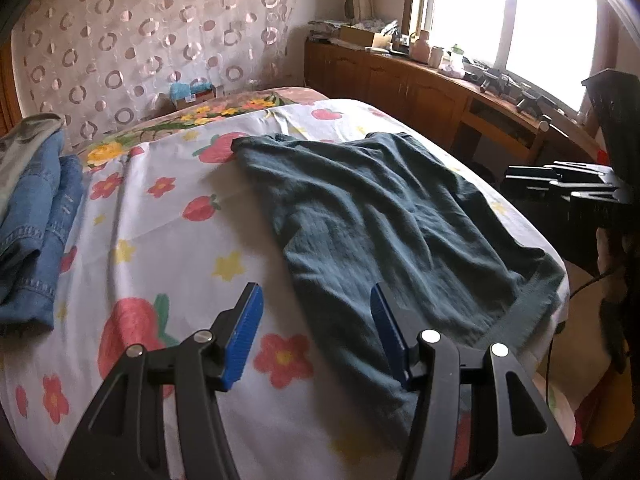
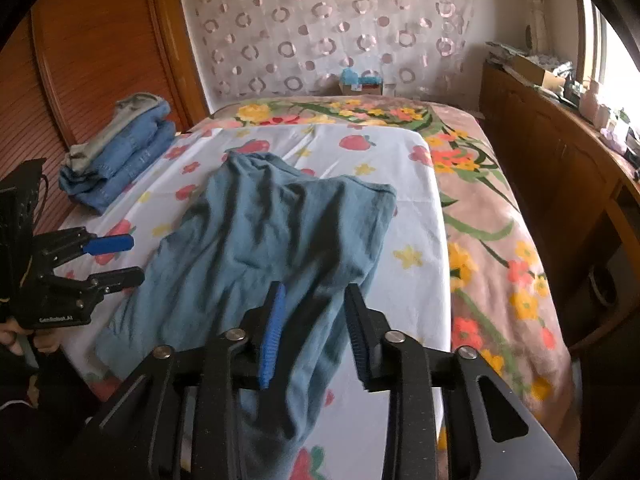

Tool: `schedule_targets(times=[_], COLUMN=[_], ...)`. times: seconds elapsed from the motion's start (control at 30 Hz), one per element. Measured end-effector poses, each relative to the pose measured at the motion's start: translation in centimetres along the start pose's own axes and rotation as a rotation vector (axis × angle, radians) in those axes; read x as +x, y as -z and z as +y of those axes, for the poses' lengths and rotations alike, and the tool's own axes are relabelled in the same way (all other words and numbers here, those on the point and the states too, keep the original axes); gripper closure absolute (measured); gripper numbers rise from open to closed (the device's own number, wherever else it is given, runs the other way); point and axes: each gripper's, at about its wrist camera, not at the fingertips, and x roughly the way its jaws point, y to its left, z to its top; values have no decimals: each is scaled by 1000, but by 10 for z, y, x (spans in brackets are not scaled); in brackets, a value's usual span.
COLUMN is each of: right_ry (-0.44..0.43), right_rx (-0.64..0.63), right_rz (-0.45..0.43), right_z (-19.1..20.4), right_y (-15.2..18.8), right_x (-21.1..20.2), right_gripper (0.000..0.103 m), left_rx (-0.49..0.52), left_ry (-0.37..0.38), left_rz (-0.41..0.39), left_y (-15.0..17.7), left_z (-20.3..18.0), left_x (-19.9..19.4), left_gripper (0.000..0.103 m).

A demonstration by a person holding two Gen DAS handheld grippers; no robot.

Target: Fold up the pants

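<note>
left wrist: low, near bed (image 1: 168,248), facing window | right wrist: facing headboard | shared: pants (image 1: 380,216)

Blown-out window (image 1: 516,20) glare; fisheye edge warp, dark corners.

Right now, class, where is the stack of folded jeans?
The folded jeans sit at the far left of the bed, on the flowered sheet beside the wooden wardrobe, left of the spread teal pants.
</note>
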Motion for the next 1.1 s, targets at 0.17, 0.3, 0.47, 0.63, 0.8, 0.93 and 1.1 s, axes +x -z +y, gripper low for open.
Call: schedule_targets(times=[0.17, 0.3, 0.47, 0.63, 0.8, 0.93, 1.1], right_ry=[0, 4, 5, -10, -40, -54, -77], right_rx=[12, 13, 40, 94, 114, 101, 99], right_rz=[-12, -4, 21, 30, 25, 8, -40], right_z=[7, 12, 12, 7, 10, 18, 27], right_y=[14, 30, 57, 74, 76, 72, 65], right_x=[-10, -15, -21, -26, -24, -29, -45], right_gripper=[62, 62, 62, 62, 85, 95, 96], left_rx=[4, 1, 19, 32, 23, 23, 4], left_ry=[-7, -2, -8, 10, 34, 63, 106], left_rz=[-6, -5, 17, 27, 36, 43, 33], left_y=[13, 24, 38, 45, 48, 52, 53], left_z=[-6, -10, -20, -24, -24, -27, -26], left_x=[-11, -18, -21, -25, -27, -26, -26], left_gripper=[48, 48, 48, 48, 48, 48, 53])
